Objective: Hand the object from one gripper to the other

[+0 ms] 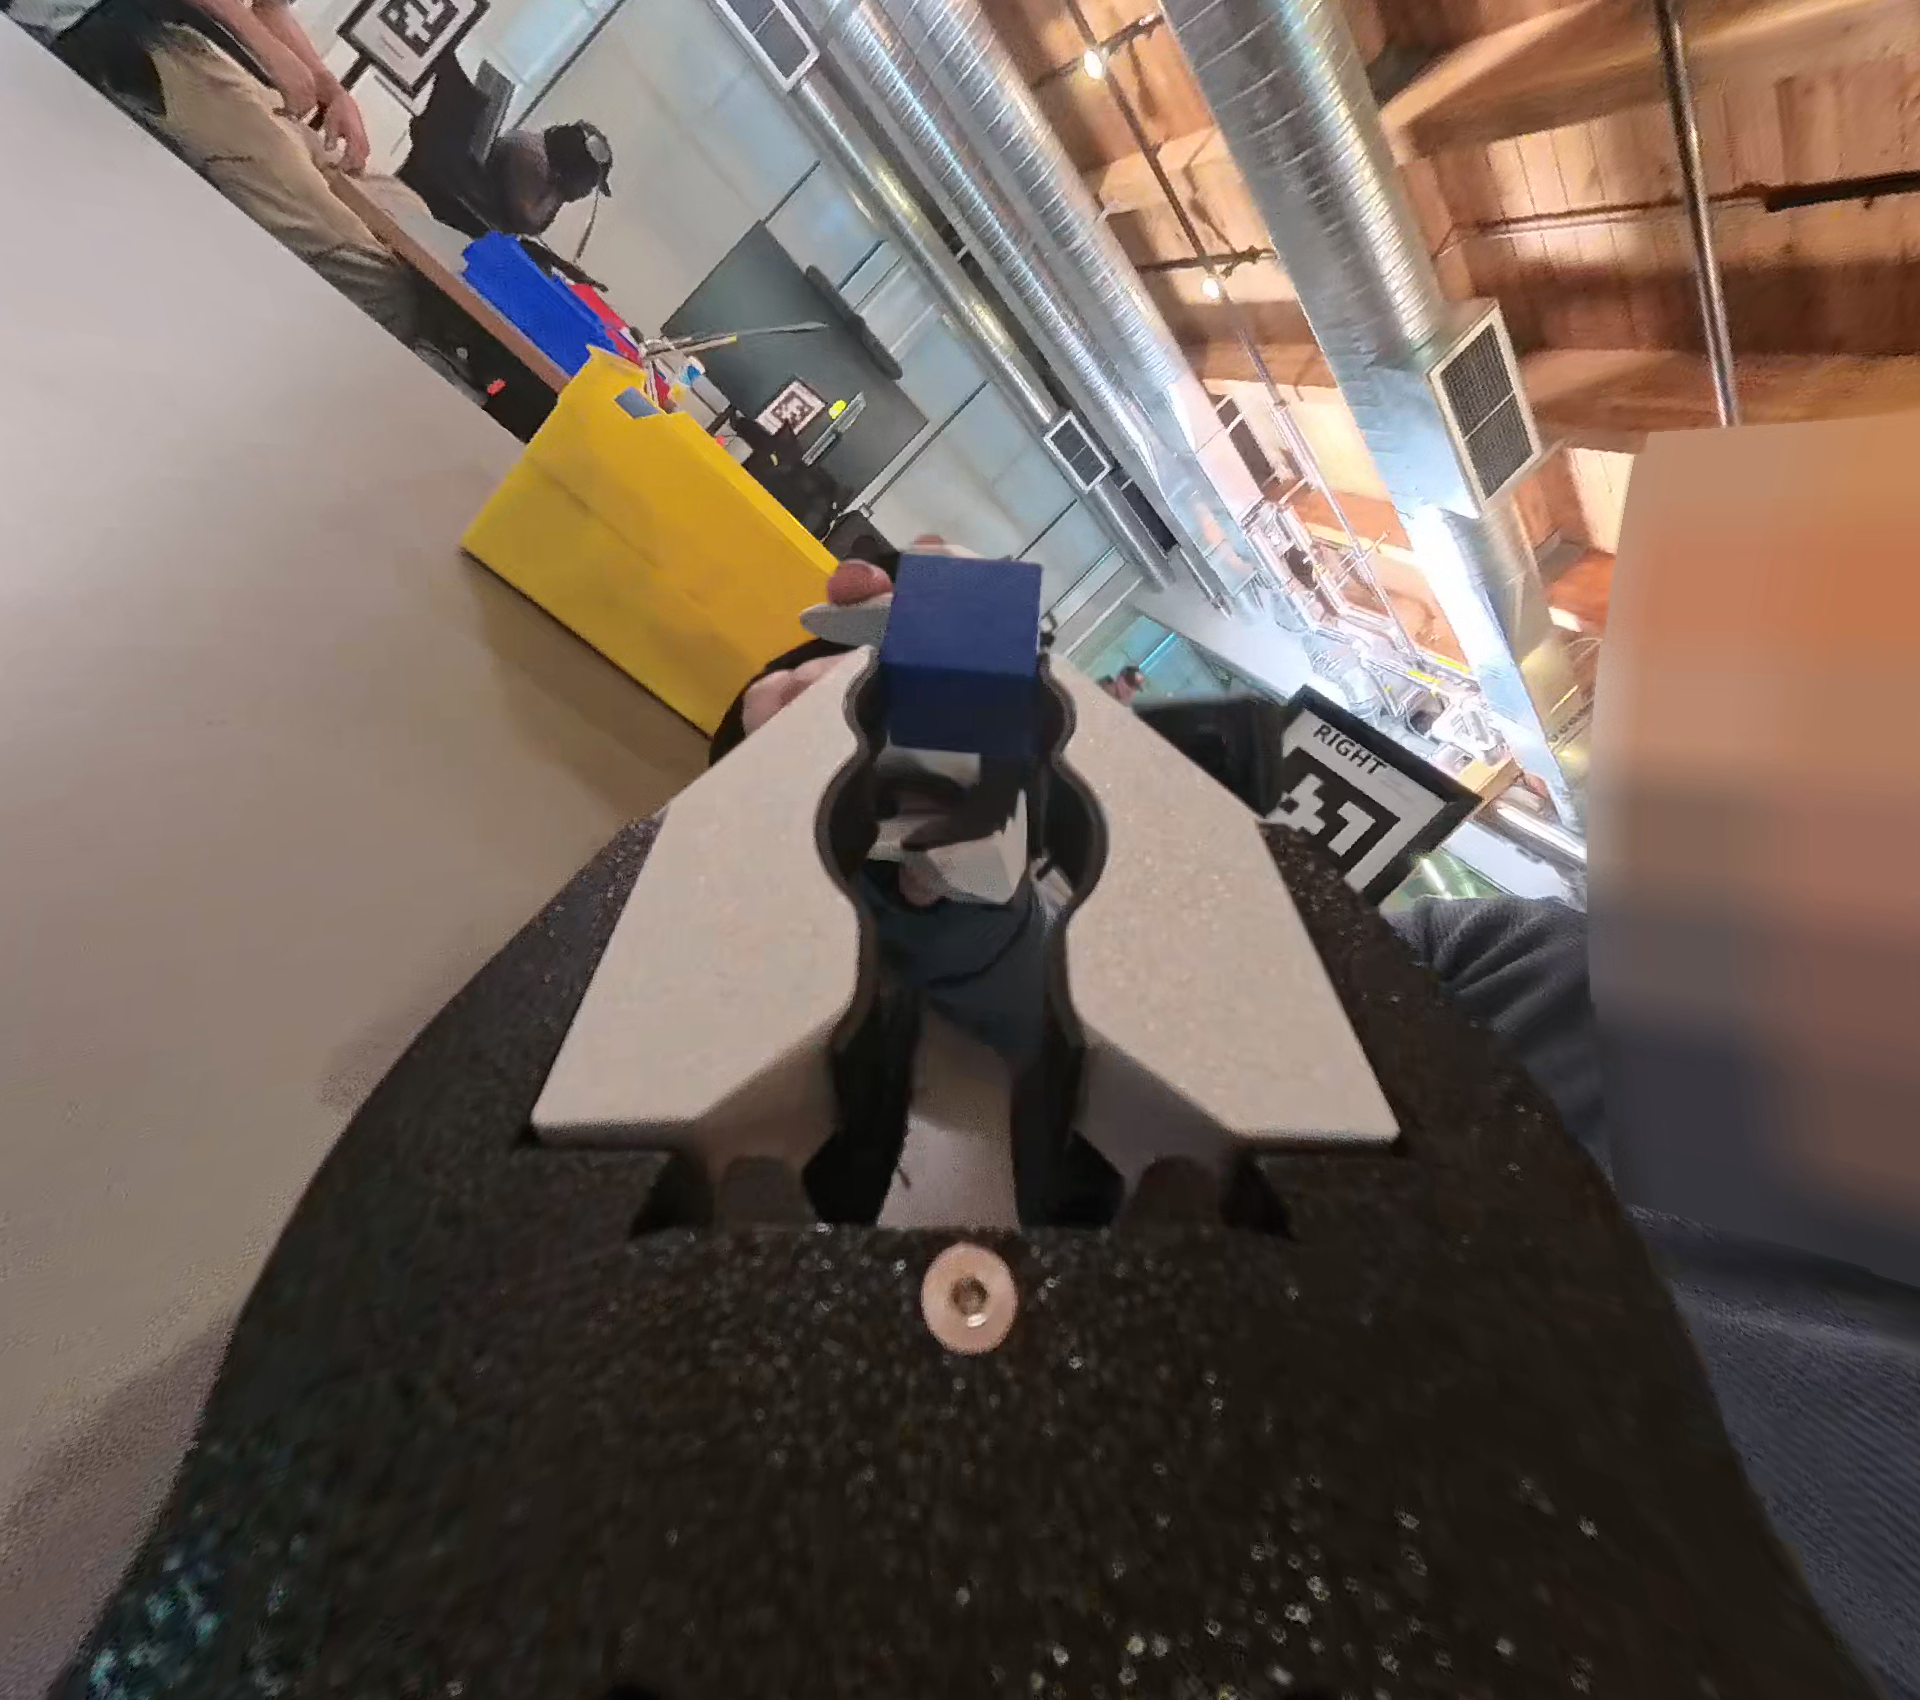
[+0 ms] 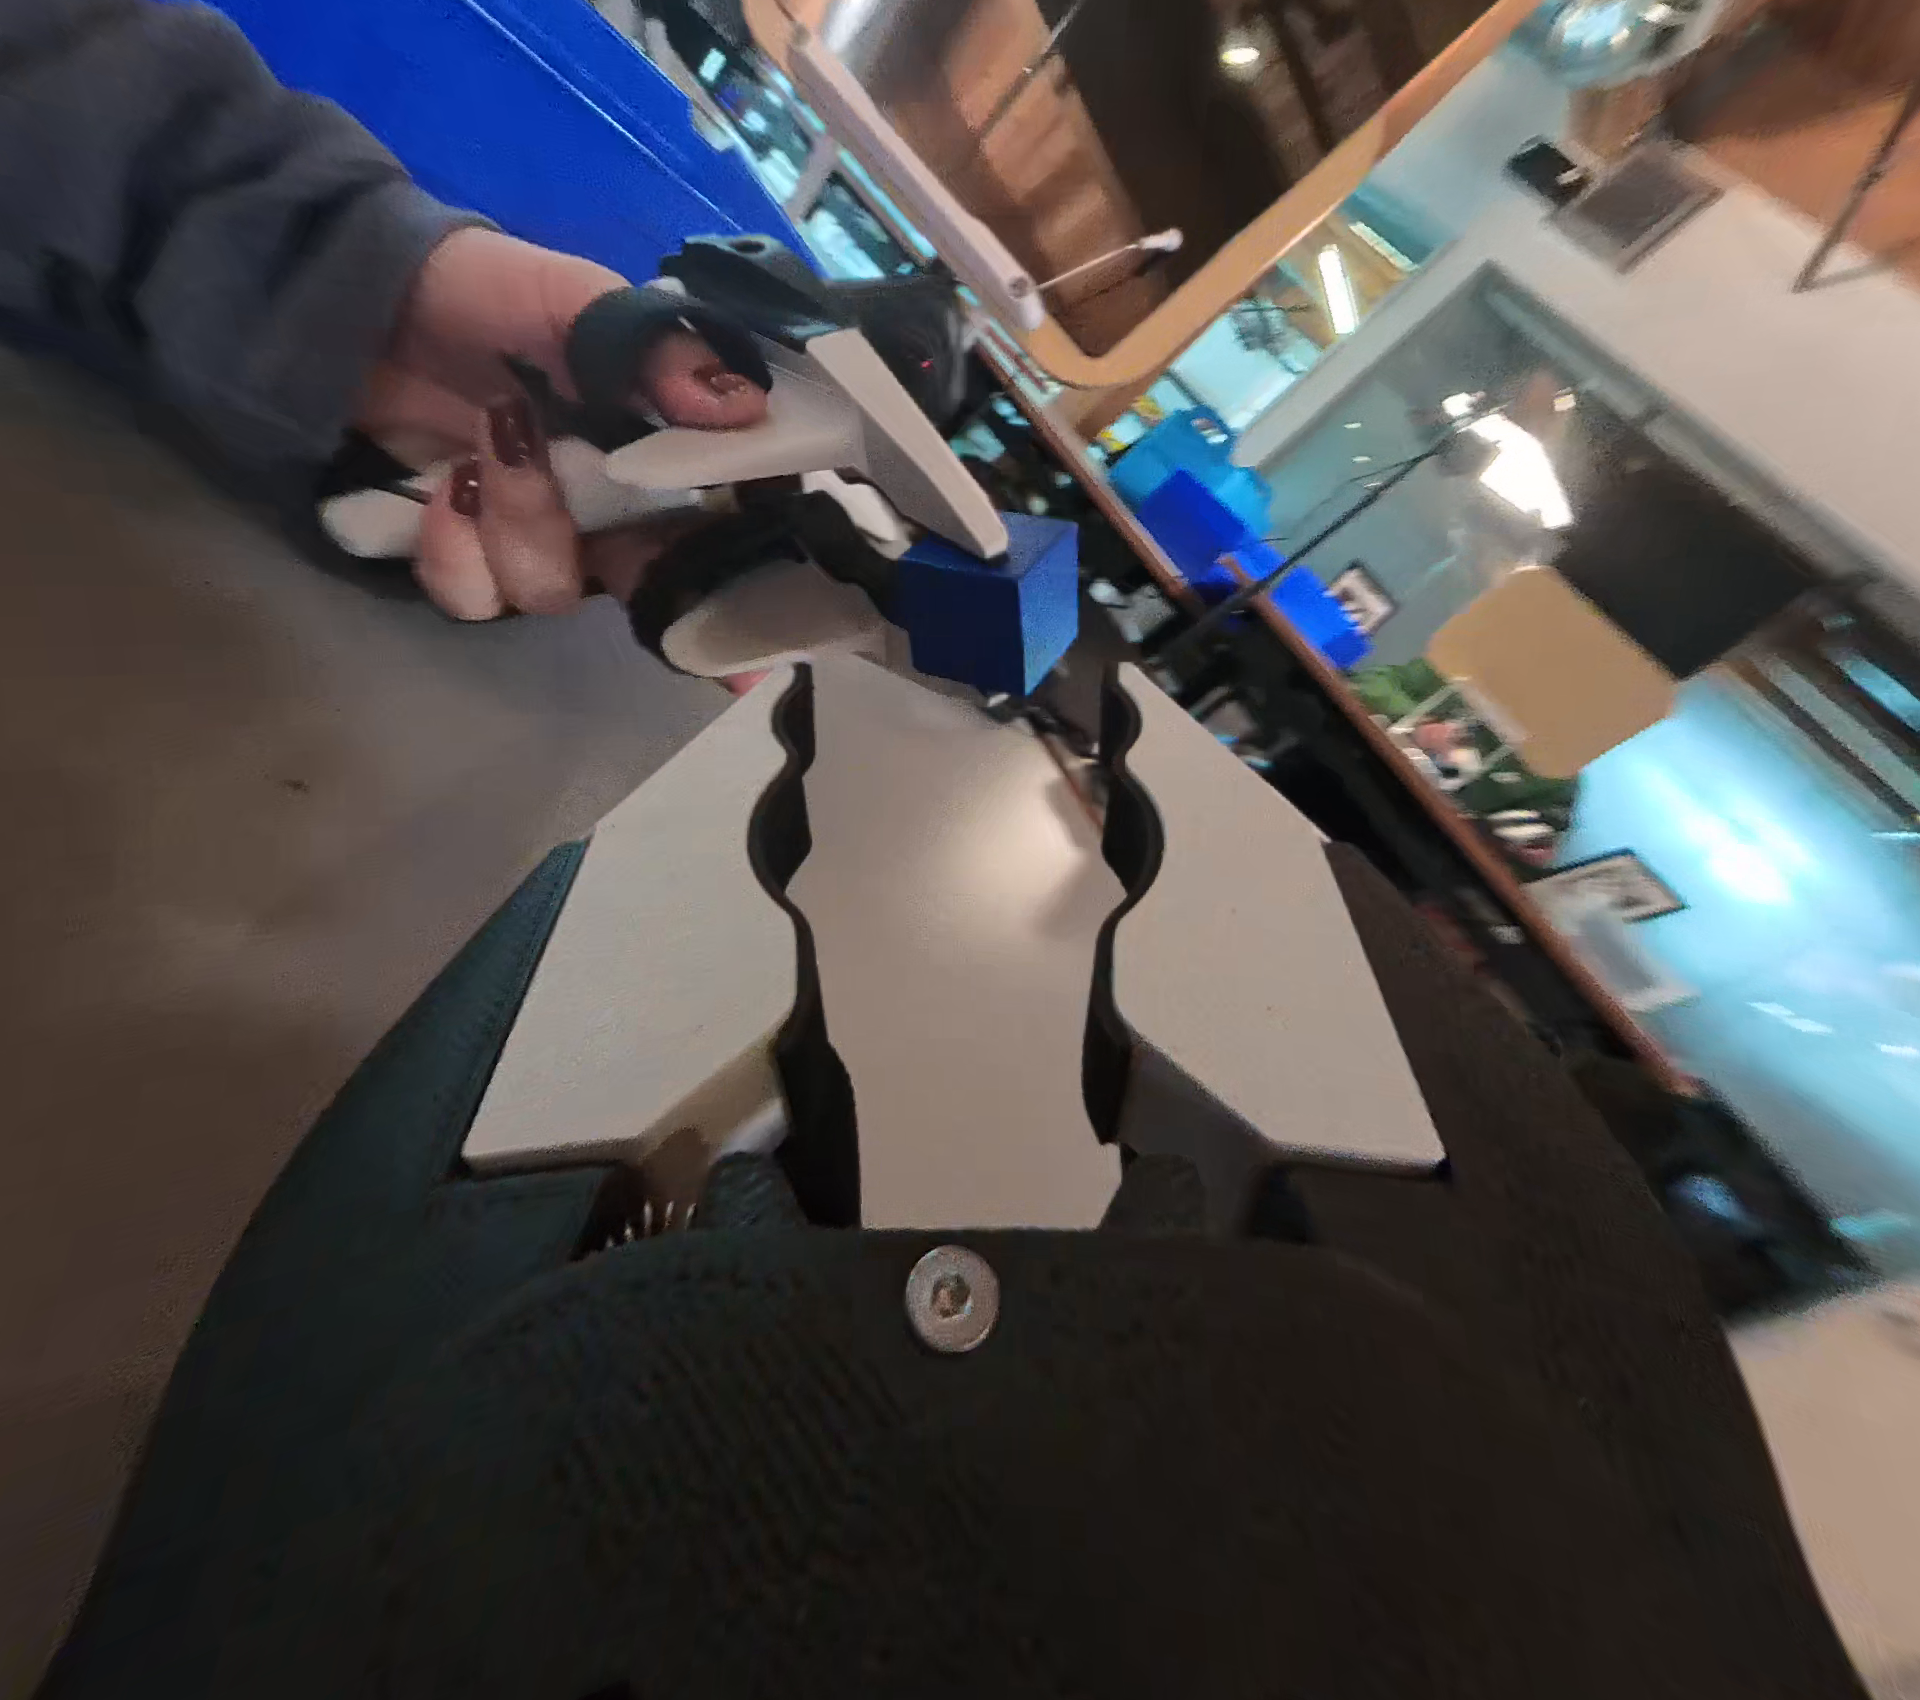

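The left gripper (image 1: pixel 961 694) pinches a blue cube (image 1: pixel 961 658) at its fingertips, above the beige table (image 1: pixel 208 611). The right gripper (image 2: pixel 956 694) hangs spread just below the cube. It looks rigid, light and smooth; its exposed flat faces offer the best hold.
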Tool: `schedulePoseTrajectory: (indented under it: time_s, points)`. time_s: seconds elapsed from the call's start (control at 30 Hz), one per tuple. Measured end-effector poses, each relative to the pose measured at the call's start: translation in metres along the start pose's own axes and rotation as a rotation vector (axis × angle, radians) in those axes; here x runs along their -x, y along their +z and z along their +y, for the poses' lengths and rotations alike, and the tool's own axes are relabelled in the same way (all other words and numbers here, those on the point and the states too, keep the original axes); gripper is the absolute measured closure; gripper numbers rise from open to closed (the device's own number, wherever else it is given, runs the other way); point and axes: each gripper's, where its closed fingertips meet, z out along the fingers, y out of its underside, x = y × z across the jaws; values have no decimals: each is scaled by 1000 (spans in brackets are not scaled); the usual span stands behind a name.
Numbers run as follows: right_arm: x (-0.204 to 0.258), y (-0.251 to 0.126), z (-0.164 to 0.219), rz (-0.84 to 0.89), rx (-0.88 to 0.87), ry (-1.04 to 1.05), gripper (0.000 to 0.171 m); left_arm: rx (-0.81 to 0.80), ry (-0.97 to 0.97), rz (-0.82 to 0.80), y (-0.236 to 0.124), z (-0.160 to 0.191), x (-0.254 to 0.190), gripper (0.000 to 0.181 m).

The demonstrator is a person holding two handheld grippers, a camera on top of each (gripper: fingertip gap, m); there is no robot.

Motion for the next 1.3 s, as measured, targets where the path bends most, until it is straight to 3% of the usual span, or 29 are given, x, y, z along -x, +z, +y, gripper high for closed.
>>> schedulePoseTrajectory:
  time_s: [0.03, 0.27, 0.4, 0.43, 0.57, 0.67, 0.8, 0.87, 1.0, 1.1, 1.3]
  points:
    - [0, 1, -2, 20, 0, -30, 120, -4, 10, -12, 2, 1, 2, 156]
    - [-13, 2, -8, 159, 28, -162, 142, -48, 30, -6, 12, 1, 0, 156]
    - [-17, 1, -5, 107, 33, -1, 144, -54, 85, -6, 11, -2, -2, 152]
    - [-21, -1, -4, 96, 29, 81, 144, -65, 186, -33, 9, -5, -4, 142]
    - [-38, -6, 6, 48, -1, 503, 144, 15, 832, -382, -7, -14, 7, 134]
    - [-35, -6, 13, -66, -23, 813, 144, 118, 1163, -570, -11, -14, 15, 126]
    - [-16, -4, 15, -280, -24, 1133, 144, 236, 1536, -659, -4, -2, 13, 141]
    - [-6, -5, 13, -372, -21, 1226, 144, 304, 1674, -689, 1, 4, 15, 139]
    - [5, -8, 7, -489, -21, 1301, 144, 405, 1749, -675, 5, 17, 22, 130]
    - [13, -10, 5, -537, -5, 1292, 144, 430, 1793, -676, 5, 20, 23, 142]
    - [5, -4, 13, -434, 3, 1240, 139, 425, 1769, -802, -1, 5, 30, 145]
